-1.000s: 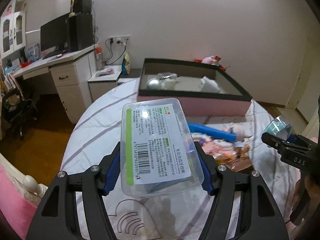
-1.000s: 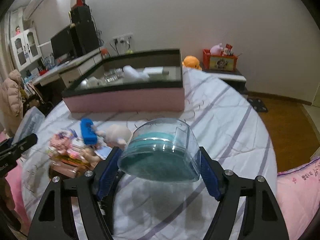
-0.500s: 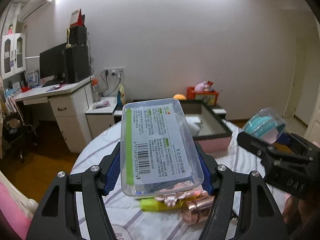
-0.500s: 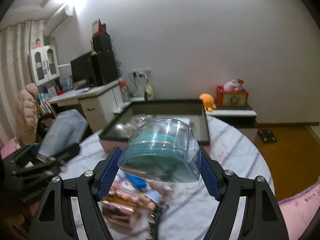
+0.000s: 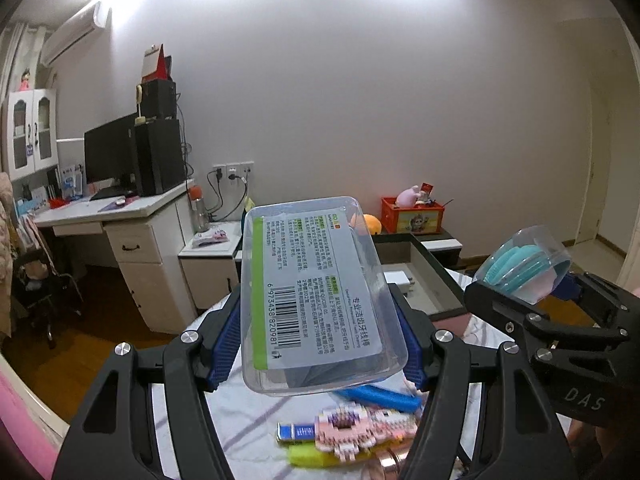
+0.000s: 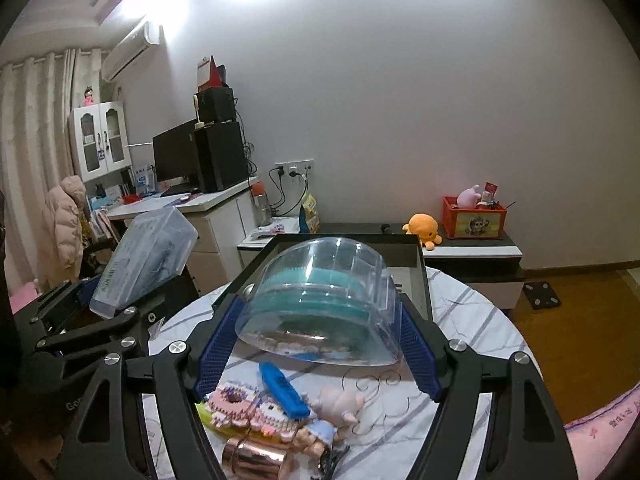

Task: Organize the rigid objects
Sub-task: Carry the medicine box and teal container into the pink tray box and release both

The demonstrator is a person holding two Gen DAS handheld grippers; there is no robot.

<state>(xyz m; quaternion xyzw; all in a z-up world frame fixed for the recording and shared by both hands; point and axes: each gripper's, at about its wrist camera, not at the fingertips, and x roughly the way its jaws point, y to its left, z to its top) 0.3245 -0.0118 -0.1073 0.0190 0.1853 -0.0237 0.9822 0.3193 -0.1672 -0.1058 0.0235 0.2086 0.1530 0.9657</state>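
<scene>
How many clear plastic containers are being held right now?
2: a labelled rectangular box in the left claw, a domed case in the right claw.

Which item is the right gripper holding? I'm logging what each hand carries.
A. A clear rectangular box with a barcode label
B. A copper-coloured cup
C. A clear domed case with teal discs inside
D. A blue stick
C. In the right wrist view the right gripper has its blue pads against the clear domed case with teal discs inside; the barcode-labelled box sits in the left gripper.
</scene>
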